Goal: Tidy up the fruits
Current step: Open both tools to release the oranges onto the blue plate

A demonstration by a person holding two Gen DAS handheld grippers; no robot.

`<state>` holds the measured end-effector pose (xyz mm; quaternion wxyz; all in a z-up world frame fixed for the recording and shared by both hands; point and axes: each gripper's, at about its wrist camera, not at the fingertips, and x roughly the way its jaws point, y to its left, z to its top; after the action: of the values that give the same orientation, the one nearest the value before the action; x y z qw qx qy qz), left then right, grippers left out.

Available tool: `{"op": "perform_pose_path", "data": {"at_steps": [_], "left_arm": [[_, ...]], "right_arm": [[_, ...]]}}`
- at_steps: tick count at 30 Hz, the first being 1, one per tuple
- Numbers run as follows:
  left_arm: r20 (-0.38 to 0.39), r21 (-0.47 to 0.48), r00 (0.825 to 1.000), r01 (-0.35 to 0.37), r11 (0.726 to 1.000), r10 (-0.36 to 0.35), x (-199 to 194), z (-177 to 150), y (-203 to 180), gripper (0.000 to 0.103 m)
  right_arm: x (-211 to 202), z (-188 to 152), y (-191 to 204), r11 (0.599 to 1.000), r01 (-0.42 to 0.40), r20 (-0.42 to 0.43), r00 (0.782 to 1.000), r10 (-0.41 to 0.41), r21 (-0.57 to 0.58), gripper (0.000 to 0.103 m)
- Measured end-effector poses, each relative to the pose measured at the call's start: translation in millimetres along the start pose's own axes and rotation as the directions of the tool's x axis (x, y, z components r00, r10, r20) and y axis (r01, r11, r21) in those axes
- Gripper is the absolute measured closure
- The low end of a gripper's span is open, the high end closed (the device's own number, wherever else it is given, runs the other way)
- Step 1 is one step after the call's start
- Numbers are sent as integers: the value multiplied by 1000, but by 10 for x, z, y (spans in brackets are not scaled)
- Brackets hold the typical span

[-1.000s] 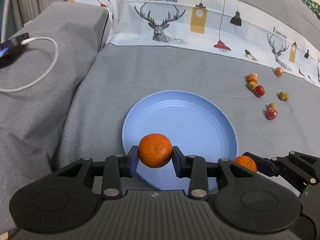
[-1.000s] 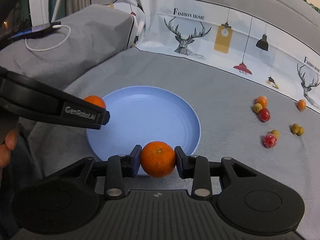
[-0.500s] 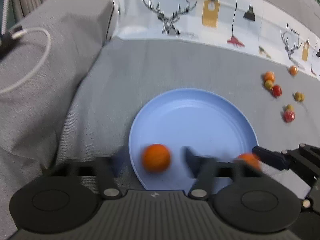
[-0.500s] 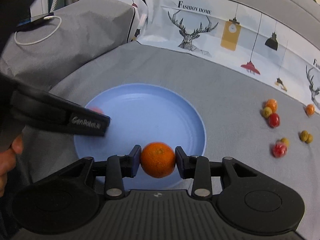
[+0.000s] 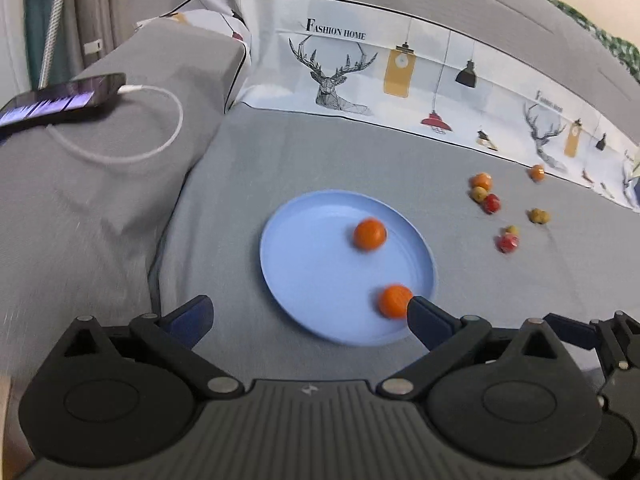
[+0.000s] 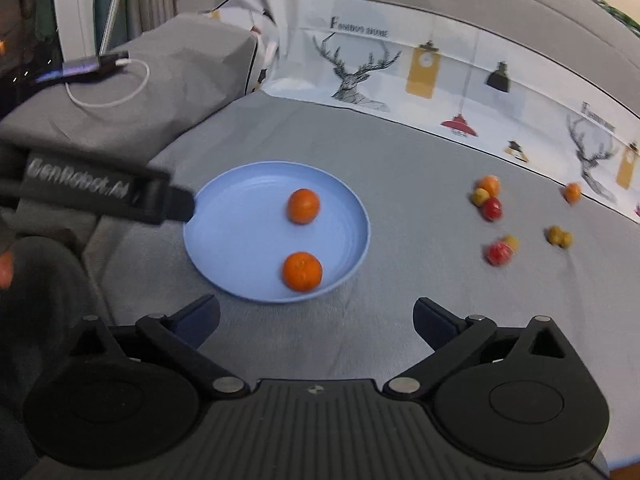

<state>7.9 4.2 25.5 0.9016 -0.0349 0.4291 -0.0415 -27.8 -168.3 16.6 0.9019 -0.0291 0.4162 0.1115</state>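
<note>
Oranges: two on the blue plate (image 6: 352,208), one mid-plate (image 6: 303,205), one near the front rim (image 6: 302,271). Plate sits on the grey bed (image 6: 400,152), frame centre in both views.

Left tongs (image 5: 308,314): jaws wide apart, holding nothing. In the left view the right finger tip sits in front of the near orange (image 5: 394,300); can't tell if it touches. Right tongs (image 6: 316,318): also spread wide, nothing between them, low in frame just short of the plate rim.

Loose fruit (image 6: 490,198) at right of frame, well apart from the plate: a tight clump of orange, yellow and red, a red-yellow pair (image 6: 500,250) below it, two yellow ones (image 6: 559,237) further right, a lone small orange (image 6: 573,193) near the printed border. Frames are blurry, so types are a guess.

My read: next step is fetching from that scatter. Advice:
- Go for an outlier first; clumped ones will roll when nudged.
- Straddle one fruit, close slowly, soft bedding gives.
- Small round fruit: centre it between the pads or it squirts out.
- Set down low on the plate, away from the two oranges, so nothing rolls off the shallow rim.

Phone (image 5: 60,98) with cable upper left, not involved.
</note>
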Motion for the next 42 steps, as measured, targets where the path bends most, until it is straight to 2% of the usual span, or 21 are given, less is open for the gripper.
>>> {"op": "perform_pose_path", "data": {"at_steps": [2,7,12,20,29,42], "left_arm": [[15,14,1000,-5,1000,4,-140,-72,-37,0],[73,61,995,-80,995,75,-379,-301,-95,0],[107,42,990,-99,994,94,-559,-460,-69,0],[147,39,981,-132,991,124,-773,-501,-65,0],[149,40,979,-150,988,142,-809,-476,-83,0],[126,61,980,-163,985,154,-707,-427,-93,0]], "right_arm": [[-137,-32,-19,1000,13,1,1000,-13,27,1],[-461,-141,-51,996,46,41,998,-49,79,1],[-718,-252,9,992,59,101,992,-71,112,1],[-978,-357,60,993,45,159,985,-62,106,1],[-1077,-363,31,991,35,187,981,-59,128,1],[-942,-325,16,993,2,166,986,-22,115,1]]}}
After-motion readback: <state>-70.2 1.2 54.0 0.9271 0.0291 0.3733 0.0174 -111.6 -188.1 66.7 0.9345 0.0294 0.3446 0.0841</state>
